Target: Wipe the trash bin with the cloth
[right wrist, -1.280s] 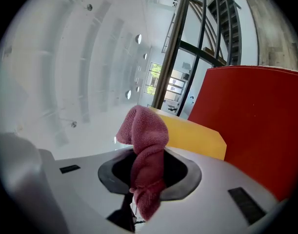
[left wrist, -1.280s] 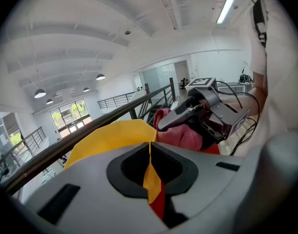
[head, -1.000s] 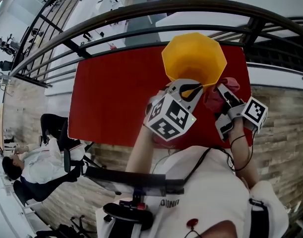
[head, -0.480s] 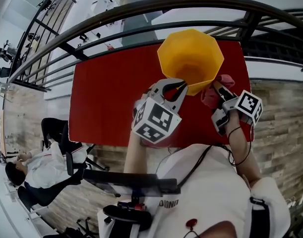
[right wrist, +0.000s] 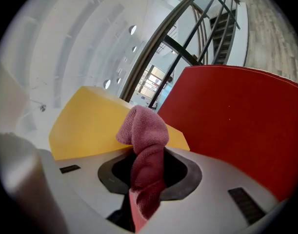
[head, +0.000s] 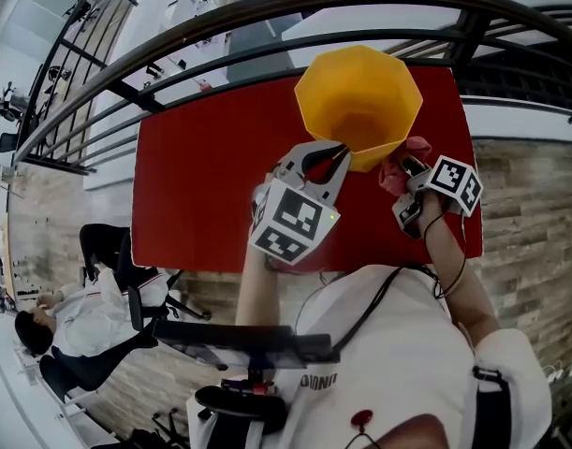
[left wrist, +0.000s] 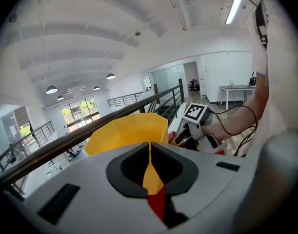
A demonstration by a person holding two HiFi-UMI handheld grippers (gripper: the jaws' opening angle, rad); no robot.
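Red surface [head: 201, 185] fills the middle of the head view. A dark curved railing [head: 173, 50] runs past its far edge.

Near left, below the surface's level: a seated person [head: 75, 316] in a white top, on a dark chair.

Left of centre: our left claw [head: 334, 150] reaches toward the far right. The left marker cube [head: 293, 221] is nearest us. In the left gripper view the dark pads are pressed together on a thin yellow wall. We read this as the claw pinching the near rim of the trash bin [head: 359, 101].

Centre right: the bin is yellow and many-sided. It sits on the far right part of the surface, close to the railing, with its wide mouth facing up toward the head camera. We see nothing inside but yellow wall.

Right of the bin: a pink cloth [head: 400, 166], bunched up, lies against or just beside the bin's near right outer wall. We cannot tell whether it touches.

Far right: our right claw [head: 407, 171] is clamped on that cloth. In the right gripper view the fabric fills the gap between the pads and rises in a rounded fold past the tips, with yellow wall behind it at left and red surface at right. The right marker cube [head: 453, 181] sits just behind the claw.
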